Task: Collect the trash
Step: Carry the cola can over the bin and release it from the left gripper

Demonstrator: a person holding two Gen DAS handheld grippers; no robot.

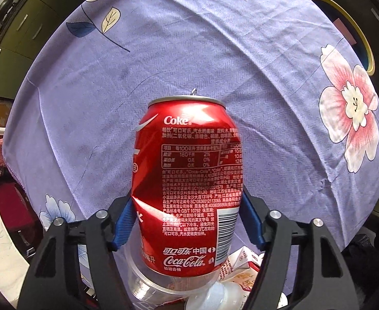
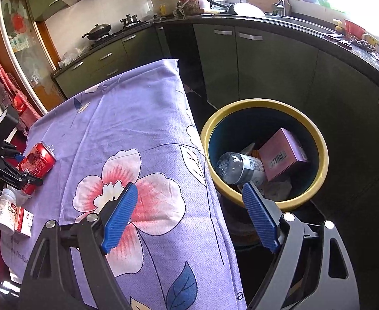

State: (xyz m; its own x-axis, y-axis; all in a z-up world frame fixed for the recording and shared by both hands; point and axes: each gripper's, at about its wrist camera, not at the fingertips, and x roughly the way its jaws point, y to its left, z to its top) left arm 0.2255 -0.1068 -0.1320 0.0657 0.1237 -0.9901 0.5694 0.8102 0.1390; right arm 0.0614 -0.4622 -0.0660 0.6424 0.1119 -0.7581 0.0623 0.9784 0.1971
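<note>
Left gripper (image 1: 187,222) pinches dented Coke can (image 1: 187,180), seemingly low, so it could slip; right gripper (image 2: 189,217) wide, empty.

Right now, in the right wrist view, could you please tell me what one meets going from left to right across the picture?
White pill bottle → dented red cola can held by the left gripper → purple floral tablecloth → yellow-rimmed bin holding a pink box.

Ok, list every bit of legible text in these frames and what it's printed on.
"Coke", "Coca-Cola", "可口可乐 中国": red can.
"Co-": white bottle.
"of the": tablecloth edge; rest cut off.
Can's fine print, pink box barcode, small carton: too small to read.
</note>
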